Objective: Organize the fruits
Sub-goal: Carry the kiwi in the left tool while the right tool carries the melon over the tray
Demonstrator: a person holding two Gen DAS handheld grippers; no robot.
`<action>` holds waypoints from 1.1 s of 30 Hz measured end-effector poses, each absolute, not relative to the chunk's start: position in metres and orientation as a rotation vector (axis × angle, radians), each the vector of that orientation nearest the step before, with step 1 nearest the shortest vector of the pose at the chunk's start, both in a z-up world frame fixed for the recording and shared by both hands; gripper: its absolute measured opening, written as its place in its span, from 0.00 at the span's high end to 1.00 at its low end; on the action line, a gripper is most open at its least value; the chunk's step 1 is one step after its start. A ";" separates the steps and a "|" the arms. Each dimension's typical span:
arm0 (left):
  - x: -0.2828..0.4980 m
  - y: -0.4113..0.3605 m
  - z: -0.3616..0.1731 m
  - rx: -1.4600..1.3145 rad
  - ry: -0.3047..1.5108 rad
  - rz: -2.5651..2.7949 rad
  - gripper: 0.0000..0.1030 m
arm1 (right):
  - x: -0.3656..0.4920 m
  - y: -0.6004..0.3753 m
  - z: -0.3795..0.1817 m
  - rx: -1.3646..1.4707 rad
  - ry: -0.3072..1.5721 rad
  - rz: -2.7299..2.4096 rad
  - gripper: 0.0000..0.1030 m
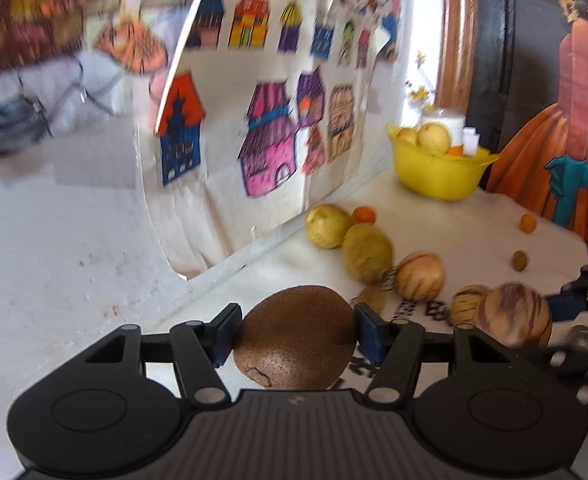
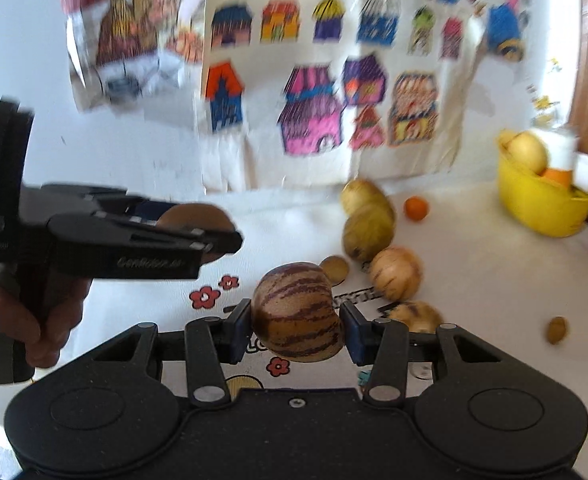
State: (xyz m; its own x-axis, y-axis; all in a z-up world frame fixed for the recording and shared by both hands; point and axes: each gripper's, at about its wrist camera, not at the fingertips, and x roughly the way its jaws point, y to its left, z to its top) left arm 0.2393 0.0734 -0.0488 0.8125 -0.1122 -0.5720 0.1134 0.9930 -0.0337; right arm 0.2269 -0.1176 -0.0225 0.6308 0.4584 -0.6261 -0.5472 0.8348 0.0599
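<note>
My left gripper (image 1: 294, 330) is shut on a brown rough-skinned fruit (image 1: 294, 344), lifted above the white tablecloth (image 1: 454, 232). In the right wrist view the left gripper (image 2: 218, 236) sits at the left, with the brown fruit (image 2: 194, 214) showing between its fingers. My right gripper (image 2: 296, 326) is shut on a round purple-striped fruit (image 2: 296, 312); both pads press its sides. That striped fruit (image 1: 512, 316) also appears at the right of the left wrist view. A yellow bowl (image 1: 438, 178) holding several fruits stands at the back right.
Loose on the cloth lie two greenish fruits (image 2: 368, 232), two striped fruits (image 2: 396, 274), small oranges (image 2: 416, 208) and a small brown fruit (image 2: 556, 330). A wall with house drawings (image 2: 310, 120) rises behind. A hand (image 2: 22, 320) grips the left tool's handle.
</note>
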 end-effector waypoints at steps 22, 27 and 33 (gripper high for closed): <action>0.085 -0.021 -0.010 -0.011 0.567 -0.232 0.37 | 0.063 -0.237 -0.001 -0.014 0.621 0.427 0.53; 0.059 -0.036 -0.032 -0.017 0.627 -0.247 0.37 | 0.045 -0.248 -0.026 -0.003 0.676 0.410 0.53; 0.047 -0.052 -0.056 -0.006 0.691 -0.265 0.37 | 0.043 -0.251 -0.051 -0.007 0.718 0.392 0.53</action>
State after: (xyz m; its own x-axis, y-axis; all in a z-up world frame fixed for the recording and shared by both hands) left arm 0.0471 -0.0515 -0.0556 0.7385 -0.2434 -0.6287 0.2393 0.9665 -0.0930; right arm 0.0434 -0.2506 -0.0505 0.6834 0.3471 -0.6422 -0.3520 0.9274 0.1266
